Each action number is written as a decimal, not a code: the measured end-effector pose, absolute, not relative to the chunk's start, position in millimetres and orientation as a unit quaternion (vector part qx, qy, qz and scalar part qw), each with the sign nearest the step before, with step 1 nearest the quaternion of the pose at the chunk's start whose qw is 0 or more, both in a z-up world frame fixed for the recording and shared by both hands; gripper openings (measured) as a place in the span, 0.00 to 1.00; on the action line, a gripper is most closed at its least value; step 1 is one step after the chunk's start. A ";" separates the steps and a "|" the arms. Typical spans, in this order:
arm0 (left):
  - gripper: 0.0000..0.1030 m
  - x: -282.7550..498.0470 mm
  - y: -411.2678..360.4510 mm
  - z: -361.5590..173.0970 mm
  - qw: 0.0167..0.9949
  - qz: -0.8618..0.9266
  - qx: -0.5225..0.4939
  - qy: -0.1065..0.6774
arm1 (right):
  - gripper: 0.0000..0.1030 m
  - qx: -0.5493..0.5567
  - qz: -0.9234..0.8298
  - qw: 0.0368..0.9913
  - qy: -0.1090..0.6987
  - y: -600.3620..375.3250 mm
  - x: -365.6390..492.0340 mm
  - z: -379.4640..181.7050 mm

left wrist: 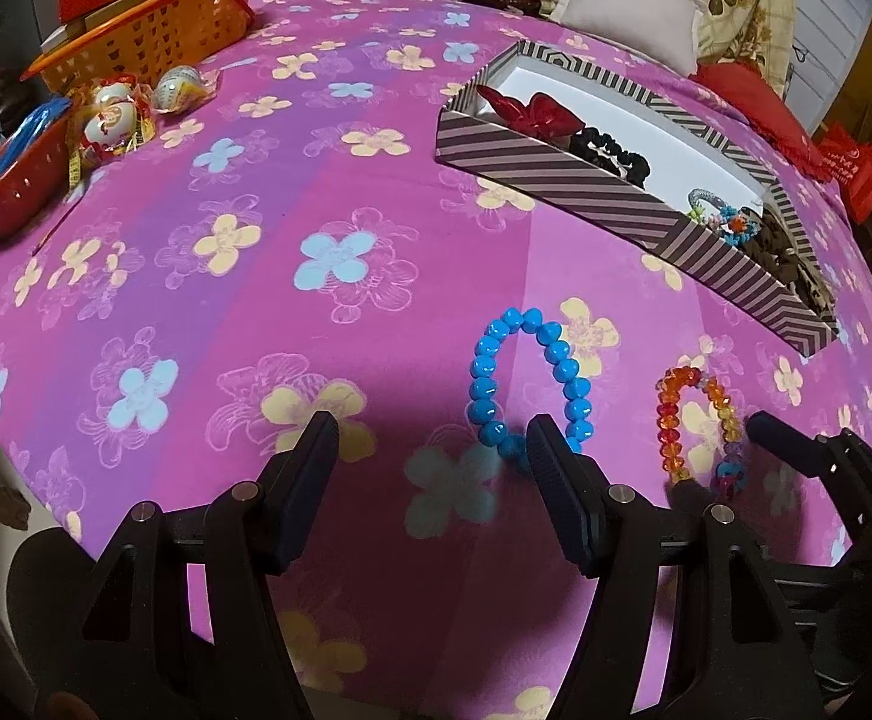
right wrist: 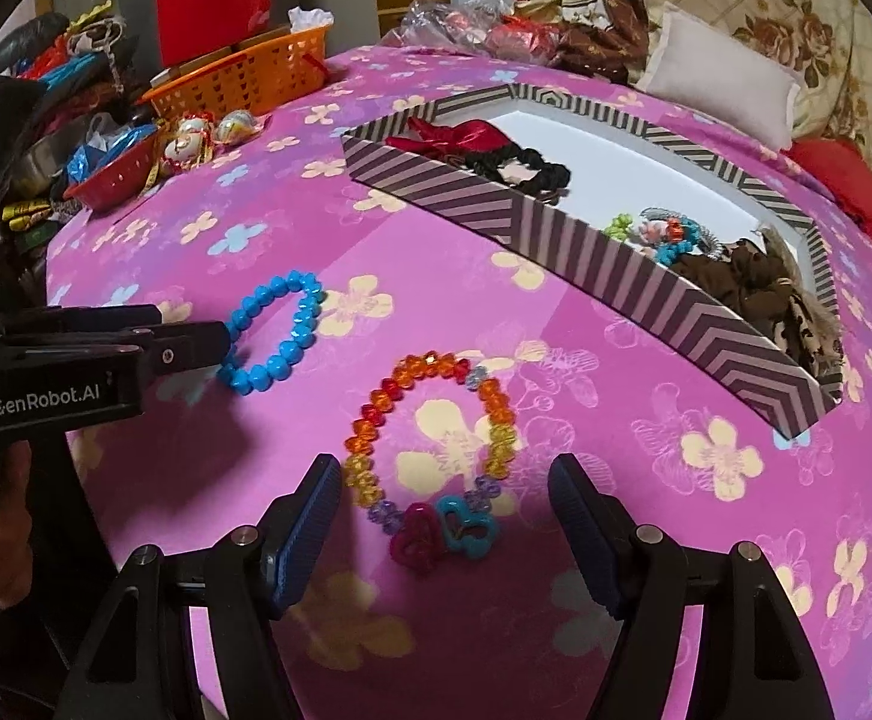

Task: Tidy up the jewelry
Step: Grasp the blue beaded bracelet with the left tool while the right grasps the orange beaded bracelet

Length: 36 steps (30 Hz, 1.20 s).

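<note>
Where "GenRobot.AI" marks left gripper [right wrist: 219,339], blue bracelet [right wrist: 279,330]

You have a blue bead bracelet [right wrist: 275,333] lying flat on the pink cloth, and a multicoloured bead bracelet [right wrist: 432,450] with two heart charms flat just beside it. The striped box [right wrist: 610,267] stands open nearby, holding scrunchies and small beaded pieces.
</note>
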State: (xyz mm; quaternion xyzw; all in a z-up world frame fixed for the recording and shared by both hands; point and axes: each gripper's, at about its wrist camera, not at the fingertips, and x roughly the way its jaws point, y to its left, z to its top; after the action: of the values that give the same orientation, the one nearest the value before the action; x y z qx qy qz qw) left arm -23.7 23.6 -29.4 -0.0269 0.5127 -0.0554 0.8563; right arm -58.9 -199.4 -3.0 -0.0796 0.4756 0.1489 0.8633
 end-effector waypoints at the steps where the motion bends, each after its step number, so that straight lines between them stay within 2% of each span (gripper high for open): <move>1: 0.63 -22.6 23.1 -30.2 0.856 -0.055 -0.025 0.513 | 0.60 -0.082 0.146 0.864 0.474 -201.1 -58.3 -2.5; 2: 0.63 -21.4 22.6 -31.3 0.856 -0.053 -0.023 0.514 | 0.54 -0.083 0.145 0.865 0.474 -202.6 -57.9 -2.2; 6: 0.63 -17.0 20.0 -33.1 0.856 -0.049 -0.016 0.514 | 0.46 -0.078 0.148 0.867 0.470 -209.6 -57.0 -0.7; 9: 0.63 -14.2 17.9 -35.1 0.856 -0.045 -0.008 0.514 | 0.36 -0.082 0.147 0.870 0.464 -214.1 -58.3 -0.4; 11: 0.63 -12.7 16.5 -36.0 0.858 -0.044 -0.001 0.512 | 0.25 -0.085 0.145 0.872 0.461 -216.8 -58.8 -0.4; 14: 0.61 -9.2 12.5 -37.5 0.861 -0.042 0.014 0.507 | 0.17 -0.068 0.146 0.875 0.457 -225.1 -57.8 0.3; 16: 0.43 -7.6 9.1 -36.7 0.866 -0.048 0.022 0.497 | 0.17 -0.050 0.150 0.876 0.457 -230.0 -57.8 0.3; 18: 0.15 -4.9 7.4 -35.7 0.868 -0.057 0.021 0.493 | 0.16 -0.040 0.153 0.875 0.457 -232.4 -58.0 0.7; 20: 0.07 -2.2 7.8 -35.2 0.865 -0.067 0.014 0.497 | 0.14 -0.025 0.160 0.873 0.459 -234.0 -59.1 2.2; 36: 0.07 -17.1 24.0 13.5 0.874 -0.133 -0.049 0.465 | 0.14 -0.012 0.172 0.894 0.412 -234.1 -70.2 55.2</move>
State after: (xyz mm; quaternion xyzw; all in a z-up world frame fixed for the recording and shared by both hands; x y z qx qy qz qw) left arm -17.1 24.0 13.5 -0.0490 0.4650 -0.1329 0.8739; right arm -70.2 -234.1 55.2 -0.0122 0.4125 0.1723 0.8944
